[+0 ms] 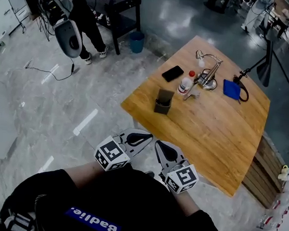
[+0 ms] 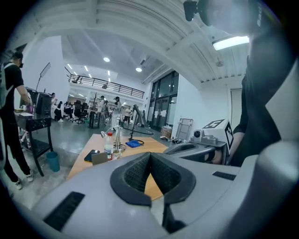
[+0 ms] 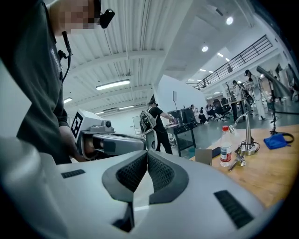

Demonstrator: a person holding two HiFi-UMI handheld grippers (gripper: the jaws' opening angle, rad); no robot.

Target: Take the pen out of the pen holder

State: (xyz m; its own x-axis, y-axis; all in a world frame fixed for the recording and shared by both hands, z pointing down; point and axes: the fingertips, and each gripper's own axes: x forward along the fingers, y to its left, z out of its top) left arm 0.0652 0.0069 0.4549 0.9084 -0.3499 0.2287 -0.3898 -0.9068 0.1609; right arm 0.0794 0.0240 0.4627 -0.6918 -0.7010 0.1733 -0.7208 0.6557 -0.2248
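You are holding both grippers close against your body, short of the near corner of the wooden table [image 1: 218, 129]. The head view is giving the layout from above. The left gripper [image 1: 143, 137] and right gripper [image 1: 162, 146] are sitting side by side. The pen holder [image 1: 163, 102] is standing well apart from them, near the table's left edge. Past it are lying a black phone [image 1: 173, 73], a bottle [image 1: 186, 83], a desk lamp [image 1: 209, 68] and a blue cloth [image 1: 231, 89].

Each gripper view is showing what the head view cannot: the jaws seen along their length. In the left gripper view the two dark ribbed pads are meeting at their tips with nothing between them, so that gripper is closed and empty. The right gripper view is showing the same: pads pressed together, nothing gripped. Each of these views is also catching the other gripper beside it, along with the ceiling lights and the long hall with a railed upper floor, which the head view is missing.

The pen holder is looking like a small dark grey box, square in plan, with a dark open top from above. From the gripper views it is showing only a flat grey face, just beside the bottle. Whether a pen is standing in it I cannot tell; it is too small in every view.
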